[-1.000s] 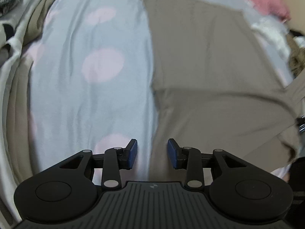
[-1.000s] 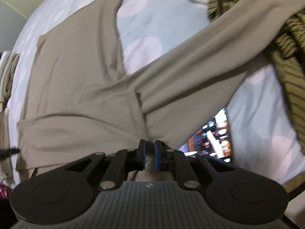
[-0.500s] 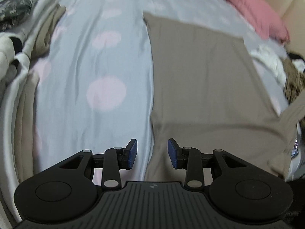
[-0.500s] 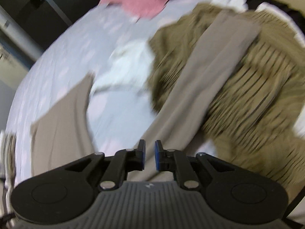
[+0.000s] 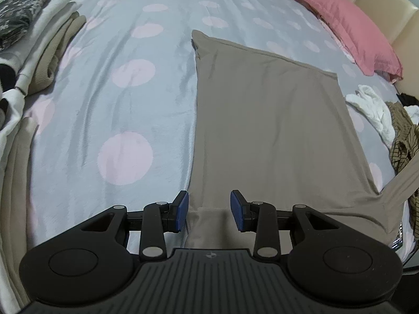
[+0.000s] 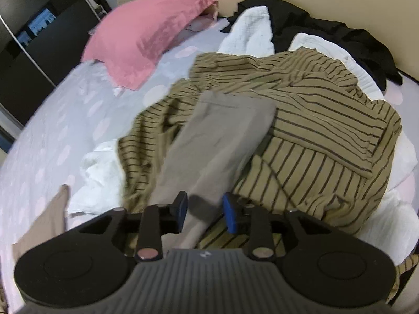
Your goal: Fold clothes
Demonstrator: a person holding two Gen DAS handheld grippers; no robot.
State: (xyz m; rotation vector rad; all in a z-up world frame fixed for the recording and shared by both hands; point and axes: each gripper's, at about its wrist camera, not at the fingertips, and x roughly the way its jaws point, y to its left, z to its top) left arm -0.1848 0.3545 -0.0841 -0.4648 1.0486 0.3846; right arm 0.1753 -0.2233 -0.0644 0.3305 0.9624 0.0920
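Observation:
A taupe long-sleeved garment (image 5: 269,120) lies flat on the spotted grey bedsheet (image 5: 125,99). My left gripper (image 5: 209,210) is open, its jaws either side of the garment's near left corner, just above the cloth. In the right wrist view one taupe sleeve (image 6: 222,130) stretches away over a striped olive shirt (image 6: 322,136). My right gripper (image 6: 204,213) is open with the sleeve lying loose between its jaws. The same sleeve (image 5: 400,183) shows at the right edge of the left wrist view.
Folded clothes (image 5: 39,52) are stacked along the left side of the bed. A pink pillow (image 5: 348,23) lies at the far right by the beige headboard. White (image 6: 251,34) and black (image 6: 327,34) garments are piled behind the striped shirt.
My right gripper has opened and let go of the sleeve after swinging right over the striped shirt. My left gripper has pulled back and now straddles the garment's near corner.

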